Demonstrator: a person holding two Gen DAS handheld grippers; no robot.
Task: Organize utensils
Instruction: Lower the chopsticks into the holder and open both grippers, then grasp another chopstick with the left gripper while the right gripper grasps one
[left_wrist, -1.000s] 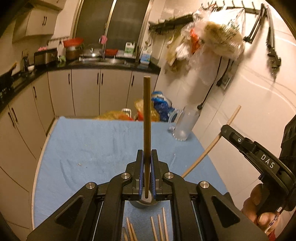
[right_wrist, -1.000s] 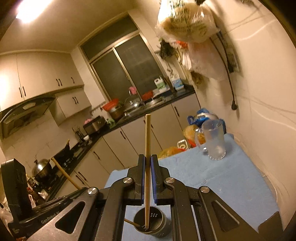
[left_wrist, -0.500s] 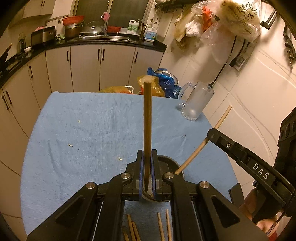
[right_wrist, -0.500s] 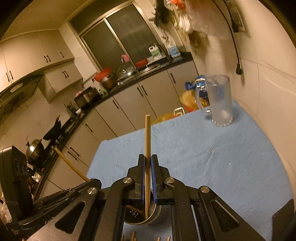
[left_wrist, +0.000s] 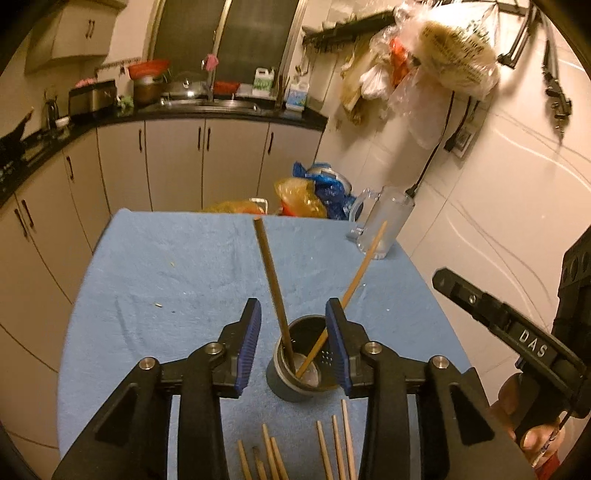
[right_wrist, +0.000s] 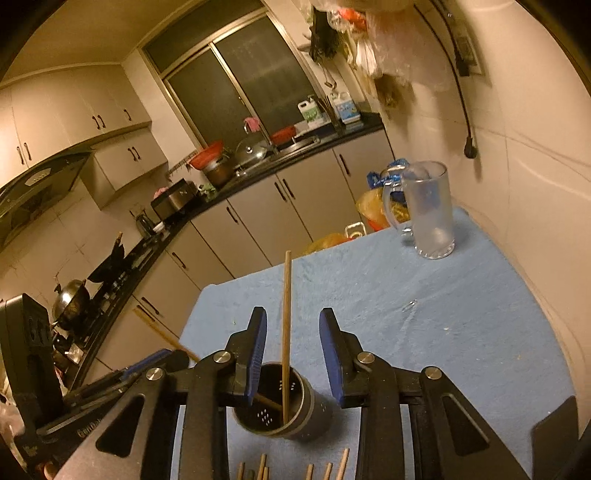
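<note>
A round perforated metal holder (left_wrist: 284, 391) (right_wrist: 308, 404) stands on the blue cloth, just below both grippers. My left gripper (left_wrist: 292, 306) has its jaws opening. A dark chopstick (left_wrist: 271, 280) leans left between them, free of the pads, with its lower end in the holder. A lighter chopstick (left_wrist: 364, 269) leans right out of the same holder. My right gripper (right_wrist: 293, 314) also has its jaws opening. The lighter chopstick (right_wrist: 286, 295) stands almost upright between its pads, touching neither. Several loose chopsticks (left_wrist: 332, 450) (right_wrist: 343, 465) lie in front of the holder.
A glass mug (left_wrist: 384, 229) (right_wrist: 430, 210) stands at the far right of the blue-covered table (left_wrist: 166, 277) (right_wrist: 443, 314), near the white wall. Plastic bags (left_wrist: 306, 192) sit beyond the far edge. Kitchen cabinets and a counter run behind and to the left.
Both grippers came down over the holder and their jaws parted. Each chopstick was let go and now rests in the holder, the dark one tipped left.
</note>
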